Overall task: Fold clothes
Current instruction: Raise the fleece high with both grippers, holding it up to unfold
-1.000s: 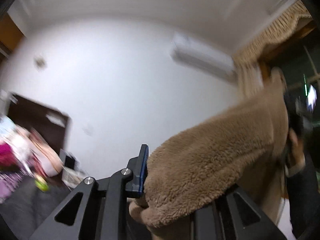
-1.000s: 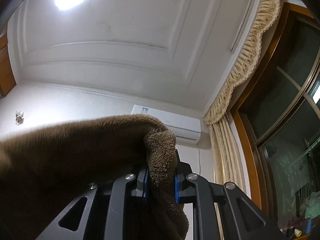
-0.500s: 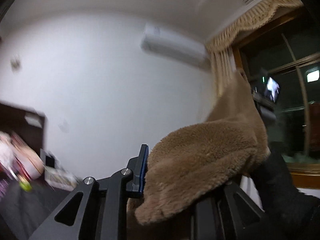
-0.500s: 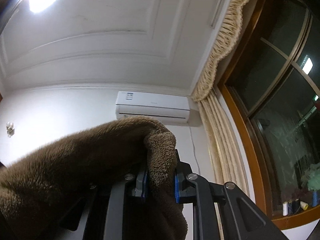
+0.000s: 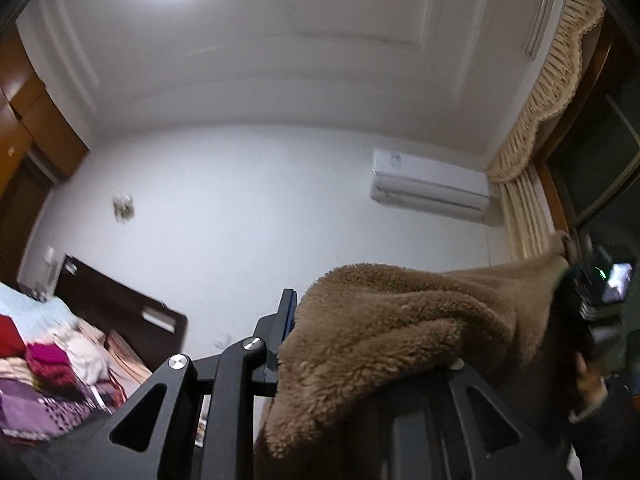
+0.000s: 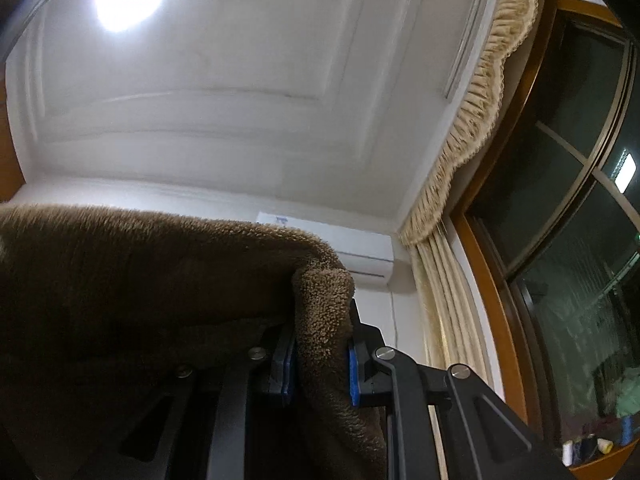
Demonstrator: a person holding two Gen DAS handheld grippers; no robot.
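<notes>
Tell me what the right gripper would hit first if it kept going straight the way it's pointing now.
Beyond the brown fleece garment clamped in the right gripper, nothing near; probably the white wall by the air conditioner, though depth is unclear.

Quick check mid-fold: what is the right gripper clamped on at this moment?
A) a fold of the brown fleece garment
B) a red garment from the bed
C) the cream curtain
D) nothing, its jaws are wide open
A: the right gripper has its blue-padded jaws pinching a fold of the brown fleece garment.

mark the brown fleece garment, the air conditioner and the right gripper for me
brown fleece garment [image 5: 392, 332]: left wrist view, on the bunched pile beside the blue pad.
air conditioner [image 5: 430, 190]: left wrist view, on its white front panel.
right gripper [image 6: 320, 364]: right wrist view, between the blue pads, shut on the fleece edge.
</notes>
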